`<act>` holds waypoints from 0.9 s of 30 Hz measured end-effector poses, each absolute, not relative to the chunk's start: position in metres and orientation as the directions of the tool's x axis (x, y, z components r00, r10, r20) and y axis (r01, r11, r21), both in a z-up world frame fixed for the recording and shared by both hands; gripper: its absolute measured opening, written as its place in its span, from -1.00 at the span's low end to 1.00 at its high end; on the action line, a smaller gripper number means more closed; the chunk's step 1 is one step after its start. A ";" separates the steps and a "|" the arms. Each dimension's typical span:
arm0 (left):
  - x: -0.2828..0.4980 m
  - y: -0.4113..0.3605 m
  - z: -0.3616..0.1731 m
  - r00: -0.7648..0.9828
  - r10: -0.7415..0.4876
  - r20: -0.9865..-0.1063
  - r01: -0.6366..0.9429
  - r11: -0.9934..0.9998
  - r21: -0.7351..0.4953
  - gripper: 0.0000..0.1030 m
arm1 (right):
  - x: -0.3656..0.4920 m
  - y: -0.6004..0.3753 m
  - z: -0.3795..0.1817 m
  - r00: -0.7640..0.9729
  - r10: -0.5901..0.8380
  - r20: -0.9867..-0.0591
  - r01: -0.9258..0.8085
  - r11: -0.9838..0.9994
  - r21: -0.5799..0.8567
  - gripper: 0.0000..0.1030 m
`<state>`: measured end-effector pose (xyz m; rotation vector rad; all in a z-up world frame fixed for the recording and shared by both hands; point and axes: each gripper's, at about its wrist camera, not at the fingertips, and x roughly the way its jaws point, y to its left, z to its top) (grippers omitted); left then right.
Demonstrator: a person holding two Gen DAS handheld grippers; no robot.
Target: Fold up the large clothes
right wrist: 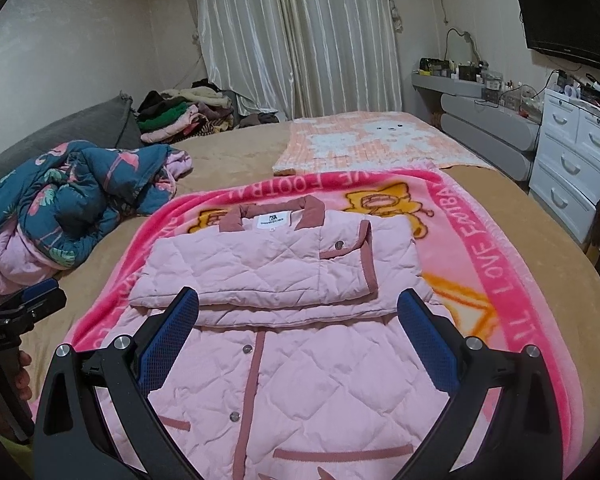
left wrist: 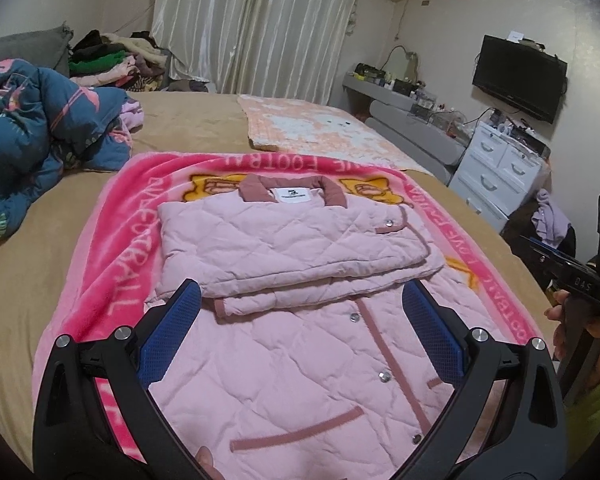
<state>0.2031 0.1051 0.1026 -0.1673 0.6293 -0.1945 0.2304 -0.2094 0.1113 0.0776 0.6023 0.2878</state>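
Note:
A pink quilted jacket (left wrist: 296,344) (right wrist: 300,360) with a dusty-rose collar and trim lies on a bright pink blanket (left wrist: 112,264) (right wrist: 488,264) on the bed. Both sleeves are folded across its chest in a flat stack (left wrist: 284,240) (right wrist: 260,268). My left gripper (left wrist: 302,292) hovers open over the jacket's lower front, nothing between its blue pads (left wrist: 168,340). My right gripper (right wrist: 298,300) also stands open above the lower front, holding nothing. Each gripper shows at the edge of the other's view, the right one (left wrist: 580,280) and the left one (right wrist: 24,308), held in a hand.
A crumpled teal flamingo-print quilt (left wrist: 40,136) (right wrist: 76,196) lies at the left of the tan bed. A peach patterned blanket (left wrist: 320,128) (right wrist: 380,144) sits beyond the jacket. Piled clothes (right wrist: 184,116) lie by the curtain. White drawers (right wrist: 572,160) and a shelf stand at the right.

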 end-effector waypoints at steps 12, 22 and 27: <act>0.149 0.072 0.105 0.799 -0.284 -0.530 0.191 0.956 -0.225 0.84 | 0.187 -0.236 0.119 0.804 0.288 -0.520 -0.236 0.957 0.165 0.92; 0.125 0.065 0.099 0.794 -0.286 -0.536 0.176 0.953 -0.247 0.84 | 0.157 -0.262 0.114 0.808 0.292 -0.511 -0.226 0.956 0.188 0.92; 0.115 0.063 0.094 0.790 -0.280 -0.545 0.170 0.954 -0.245 0.84 | 0.148 -0.270 0.110 0.810 0.296 -0.507 -0.225 0.954 0.197 0.92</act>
